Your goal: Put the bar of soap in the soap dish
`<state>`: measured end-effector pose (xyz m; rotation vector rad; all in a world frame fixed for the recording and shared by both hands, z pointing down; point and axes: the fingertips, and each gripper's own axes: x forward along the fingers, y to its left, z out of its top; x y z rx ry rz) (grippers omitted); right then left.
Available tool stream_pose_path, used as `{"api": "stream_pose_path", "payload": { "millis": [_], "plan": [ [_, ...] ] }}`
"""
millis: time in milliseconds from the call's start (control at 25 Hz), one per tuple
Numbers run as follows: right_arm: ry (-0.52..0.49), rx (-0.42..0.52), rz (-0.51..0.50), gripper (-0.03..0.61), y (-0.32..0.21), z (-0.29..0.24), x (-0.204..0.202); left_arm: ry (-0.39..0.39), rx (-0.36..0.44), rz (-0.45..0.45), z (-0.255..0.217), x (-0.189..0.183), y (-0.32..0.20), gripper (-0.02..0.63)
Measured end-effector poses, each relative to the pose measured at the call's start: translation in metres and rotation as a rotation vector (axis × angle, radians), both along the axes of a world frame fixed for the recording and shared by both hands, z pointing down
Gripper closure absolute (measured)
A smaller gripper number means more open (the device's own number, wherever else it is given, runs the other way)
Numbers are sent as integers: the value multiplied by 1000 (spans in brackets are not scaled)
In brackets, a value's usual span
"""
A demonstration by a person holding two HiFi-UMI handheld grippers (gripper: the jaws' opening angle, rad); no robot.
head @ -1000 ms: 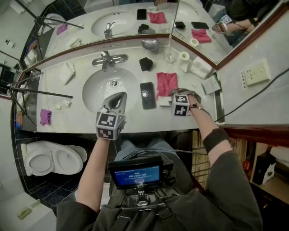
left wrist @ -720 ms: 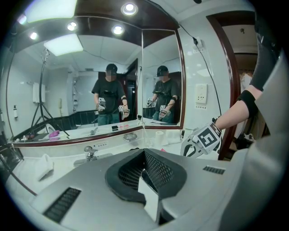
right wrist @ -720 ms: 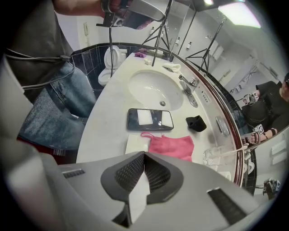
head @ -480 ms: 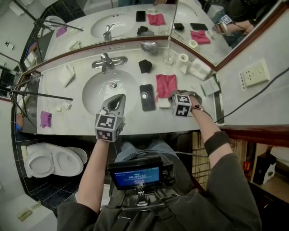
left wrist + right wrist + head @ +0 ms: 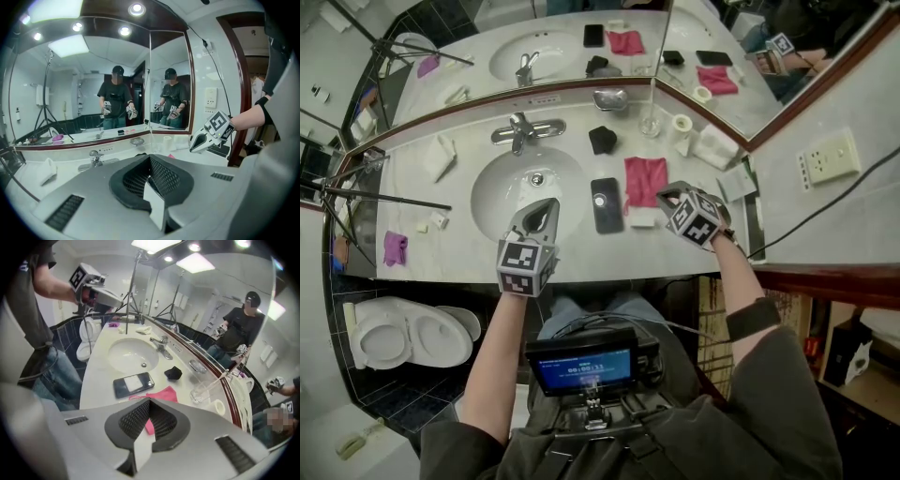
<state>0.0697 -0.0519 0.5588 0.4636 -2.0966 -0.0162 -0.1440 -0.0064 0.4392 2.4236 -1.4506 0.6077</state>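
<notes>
Here the bar of soap (image 5: 642,217) lies flat on the bench (image 5: 459,255), a small white block touching the near edge of the pink cloth (image 5: 645,176). The right gripper (image 5: 666,198) hangs above the bench just right of that cloth's near corner, its nose tilted down toward the cloth. The soap sits just beside its tip, lower and a little to the left, resting on the bench and not in the gripper. In the right gripper view the two jaws are pressed together on nothing, and a sliver of the pink cloth shows past them.

The left gripper (image 5: 549,205) is held well to the left of the cloth, beyond the phone (image 5: 606,199), a black one that lies just beside the cloth's left edge. Its jaws are likewise pressed together with nothing in them, and it points over the bench toward the mirror (image 5: 581,37).

The soap dish (image 5: 610,95), shallow and metallic, stands on the far side of the cloth at the foot of the mirror. It is well apart from the cloth, the soap and both grippers.
</notes>
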Motion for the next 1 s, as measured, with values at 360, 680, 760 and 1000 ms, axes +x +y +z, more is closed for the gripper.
{"api": "stream_pose_path", "payload": {
  "millis": [360,680,760,1000],
  "plan": [
    [-284,-16,419,561,-19,-17,55,48,14,-34,-1,-11,-3,614],
    [-340,-31,501,561,-20,-18,69,55,10,-71,2,-18,-7,614],
    [-340,-33,497,561,-20,-18,67,54,7,-69,3,-18,-7,614],
    [-334,-43,492,561,-20,-13,67,52,4,-64,6,-18,-12,614]
  ]
}}
